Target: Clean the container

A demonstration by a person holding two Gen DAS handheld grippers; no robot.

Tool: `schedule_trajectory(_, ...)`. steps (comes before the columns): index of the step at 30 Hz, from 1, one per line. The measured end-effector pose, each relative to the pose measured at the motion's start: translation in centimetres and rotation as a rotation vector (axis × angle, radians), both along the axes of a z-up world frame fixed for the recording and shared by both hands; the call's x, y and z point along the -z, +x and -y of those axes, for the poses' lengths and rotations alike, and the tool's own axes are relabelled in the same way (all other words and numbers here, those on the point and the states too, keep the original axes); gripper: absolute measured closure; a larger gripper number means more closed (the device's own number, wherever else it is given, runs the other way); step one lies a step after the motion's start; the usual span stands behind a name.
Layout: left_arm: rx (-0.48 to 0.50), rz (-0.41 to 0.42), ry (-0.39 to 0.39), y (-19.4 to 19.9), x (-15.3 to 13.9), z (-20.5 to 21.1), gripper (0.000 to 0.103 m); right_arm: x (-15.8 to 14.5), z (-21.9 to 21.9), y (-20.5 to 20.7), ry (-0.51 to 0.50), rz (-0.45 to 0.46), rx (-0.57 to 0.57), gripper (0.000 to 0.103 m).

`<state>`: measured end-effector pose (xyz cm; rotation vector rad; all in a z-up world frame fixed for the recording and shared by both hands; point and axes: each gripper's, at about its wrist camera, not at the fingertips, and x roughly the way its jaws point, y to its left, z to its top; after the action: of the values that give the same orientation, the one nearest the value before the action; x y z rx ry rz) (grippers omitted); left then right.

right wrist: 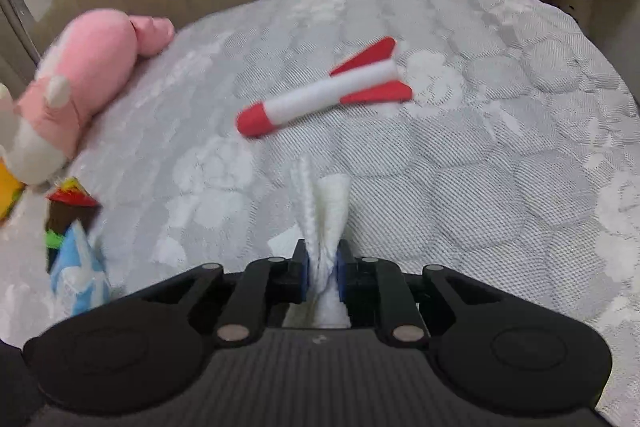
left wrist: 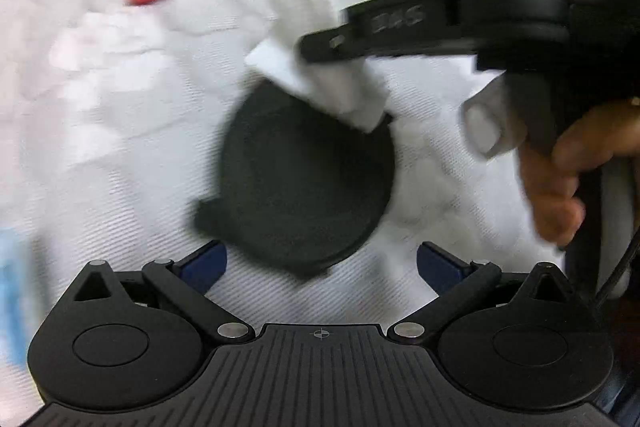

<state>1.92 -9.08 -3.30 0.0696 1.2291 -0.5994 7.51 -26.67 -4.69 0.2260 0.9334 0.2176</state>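
The right gripper point(right wrist: 322, 263) squeezes a white cloth point(right wrist: 326, 211), the left gripper point(left wrist: 320, 263) is wide open by the black container point(left wrist: 304, 183) on the bed point(left wrist: 100, 107), so rub it gently.

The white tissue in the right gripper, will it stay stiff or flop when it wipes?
Probably floppy: the tissue crumples into folds where the right gripper pinches it. It looks thin and light, so it likely bends against the black container rather than pushing it.

A quilted white bed point(right wrist: 460, 155) carries everything. On it lie a rocket point(right wrist: 320, 95), a pink plush point(right wrist: 84, 75) and a black container point(left wrist: 304, 183).
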Motion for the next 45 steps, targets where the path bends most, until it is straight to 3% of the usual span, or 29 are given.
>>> schedule_trajectory(4,-0.216,0.091,0.164,-1.0,-3.9,-5.9,0.000,-0.8,-0.5,-0.1,0.177,-0.006,-0.034,0.088)
schedule_trajectory(7,-0.492,0.113,0.143,-0.7,-5.2,-12.2,0.000,-0.3,-3.9,-0.7,0.242,-0.055,-0.135,0.088)
schedule_trajectory(9,-0.666,0.047,0.085,0.1,-4.3,-15.6,0.000,0.5,-6.3,-1.4,0.238,-0.101,-0.222,0.088)
schedule_trajectory(12,-0.743,-0.061,0.067,1.4,-2.1,-16.8,0.000,2.5,-8.6,-2.0,0.116,-0.186,-0.278,0.089)
schedule_trajectory(15,-0.711,-0.137,0.085,2.8,-0.1,-15.5,0.000,3.0,-7.5,-1.8,0.007,-0.192,-0.219,0.089)
schedule_trajectory(18,-0.721,-0.157,0.150,5.2,2.0,-14.3,0.000,2.7,-5.9,-1.7,-0.022,-0.173,-0.159,0.088)
schedule_trajectory(22,-0.613,-0.020,0.253,6.0,3.4,-12.0,0.000,2.0,-4.2,-1.5,0.040,-0.153,-0.101,0.088)
schedule_trajectory(24,-0.427,0.083,0.208,5.3,2.7,-9.6,0.006,1.5,-3.6,-1.4,0.060,-0.129,-0.076,0.088)
schedule_trajectory(25,-0.359,0.103,0.175,4.9,2.4,-8.6,0.014,1.1,-3.3,-1.3,0.062,-0.110,-0.061,0.088)
schedule_trajectory(28,-0.161,0.104,0.008,3.5,2.3,-5.7,0.015,0.5,-2.3,-1.0,0.084,-0.067,-0.026,0.088)
schedule_trajectory(31,-0.024,0.109,-0.071,2.0,2.0,-4.1,0.014,0.2,-1.7,-0.9,0.128,-0.051,-0.012,0.088)
schedule_trajectory(34,-0.019,0.138,-0.034,0.8,0.5,-4.5,0.008,-0.4,-1.8,-1.2,0.153,0.004,-0.023,0.088)
schedule_trajectory(40,-0.125,0.062,0.045,-0.4,-1.2,-6.6,0.002,-4.6,-4.1,-4.0,0.038,0.291,-0.104,0.088)
schedule_trajectory(41,-0.147,0.045,0.065,-0.5,-1.1,-6.7,0.002,-4.8,-4.5,-4.1,0.075,0.284,-0.134,0.088)
schedule_trajectory(44,-0.191,0.008,0.118,-0.4,-0.4,-7.1,0.002,-2.7,-5.9,-2.8,0.279,0.077,-0.211,0.088)
schedule_trajectory(45,-0.193,-0.006,0.142,-0.3,0.2,-7.0,0.002,-1.8,-6.5,-2.4,0.281,0.021,-0.223,0.089)
